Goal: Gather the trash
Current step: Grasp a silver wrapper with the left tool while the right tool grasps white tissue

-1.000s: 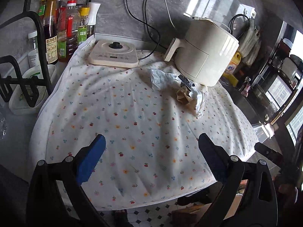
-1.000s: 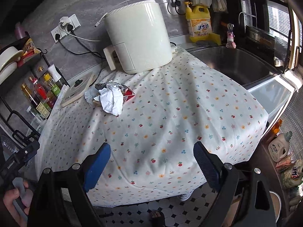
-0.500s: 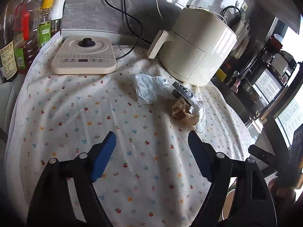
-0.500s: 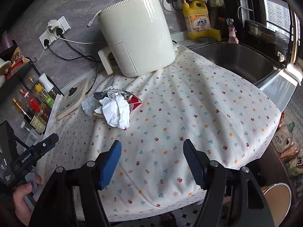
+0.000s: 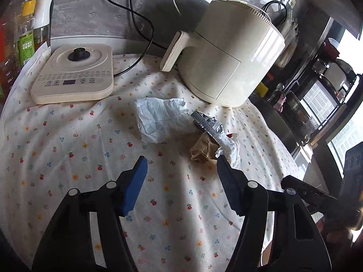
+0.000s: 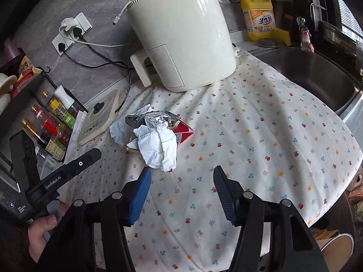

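Both 2 grippers half-open, jaws just narrowing, empty; right gripper [image 6: 180, 176] sits nearer the white tissue wad [image 6: 158, 147], just ahead-left.

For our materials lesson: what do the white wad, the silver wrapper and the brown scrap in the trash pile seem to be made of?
White wad: likely tissue paper, matte, with soft irregular creases.
Silver wrapper: probably foil-lined plastic; shiny, with a ridged sealed edge and a red printed outside.
Brown scrap: looks like kraft paper, dull and stiffly crumpled, though it is partly covered.
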